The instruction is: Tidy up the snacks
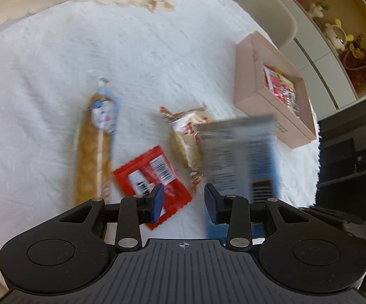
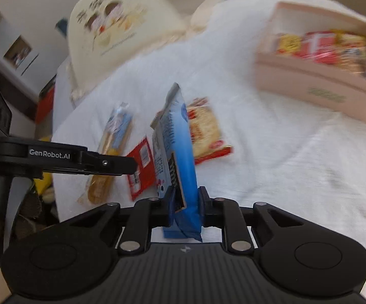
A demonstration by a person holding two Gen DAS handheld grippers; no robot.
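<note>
While our right gripper [image 2: 185, 204] pinches the blue packet [image 2: 180, 157] upright above the white cloth [image 2: 284, 157], our left gripper [image 1: 184, 200] gapes empty (red sachet [image 1: 152, 179] beneath), pink box [image 2: 317, 86] well apart.

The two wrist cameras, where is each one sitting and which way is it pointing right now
Left wrist: on the left gripper, facing down at the white cloth; its open blue fingers show, over the red packet.
Right wrist: on the right gripper, facing across the table; its fingers clamp the blue packet.
Shared: blue packet, red packet, pink box.
</note>
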